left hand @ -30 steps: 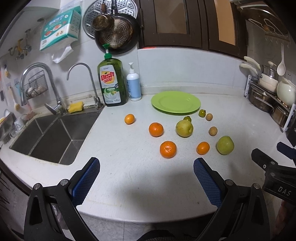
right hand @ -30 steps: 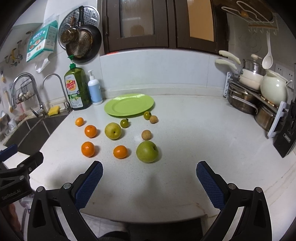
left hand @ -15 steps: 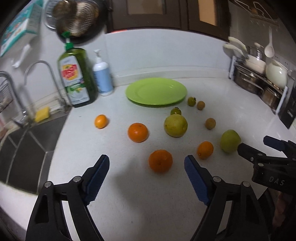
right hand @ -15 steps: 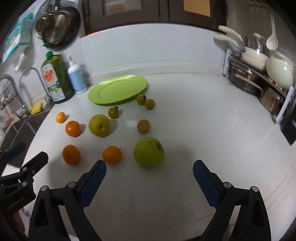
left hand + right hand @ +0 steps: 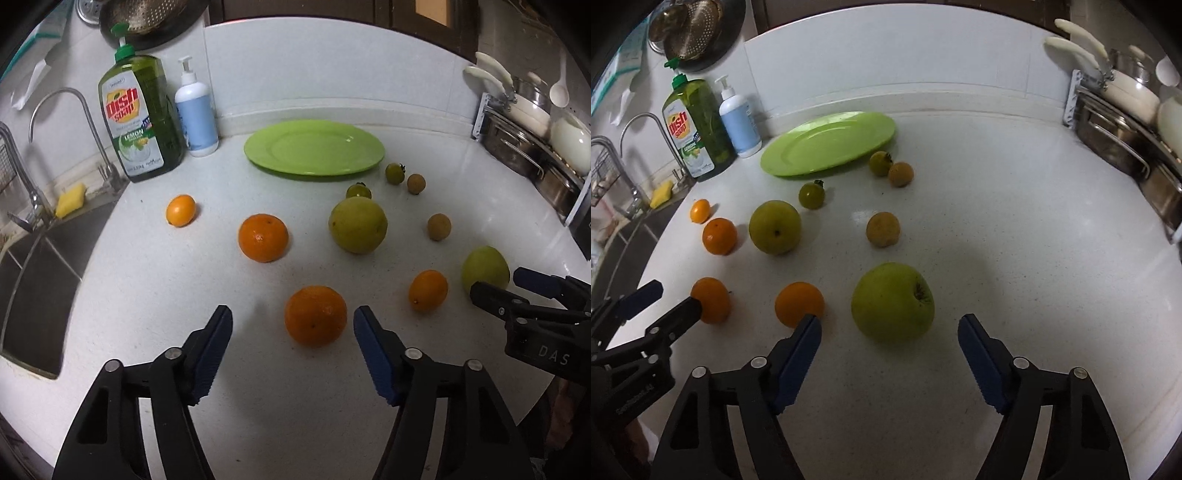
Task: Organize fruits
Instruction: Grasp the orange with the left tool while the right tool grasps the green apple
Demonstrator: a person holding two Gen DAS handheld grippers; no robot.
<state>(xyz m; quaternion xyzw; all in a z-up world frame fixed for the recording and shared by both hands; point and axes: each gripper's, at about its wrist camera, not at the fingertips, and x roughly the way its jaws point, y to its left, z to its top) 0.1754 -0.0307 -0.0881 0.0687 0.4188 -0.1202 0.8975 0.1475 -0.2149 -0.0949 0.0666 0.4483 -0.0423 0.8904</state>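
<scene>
A: Left wrist view is showing the left gripper [image 5: 292, 323] coming down with its jaws closing in, about half open; the nearest mandarin [image 5: 315, 315] is sitting just ahead of the fingertips, closer to the right finger, and nothing is being pinched yet.

B: Right wrist view is showing the right gripper [image 5: 889, 328] likewise narrowing yet gaping wide; the green apple [image 5: 892, 301] is lying just beyond and between its tips, untouched; a smaller mandarin [image 5: 799, 303] is peeking from behind the left finger.

A: How will they be handling?

B: I'm judging the mandarin light, with soft, yielding peel; squeezing gently across its widest middle is looking wise; the apple is seeming firmer, heavier and smooth enough to slip, so gripping its equator is looking best.

A: Is either view adding anything?

B: Mine is showing the apple's stem dimple facing right; yours is catching only its edge beside my fingers; the green plate [image 5: 314, 151], standing bare, is waiting far beyond both.
</scene>
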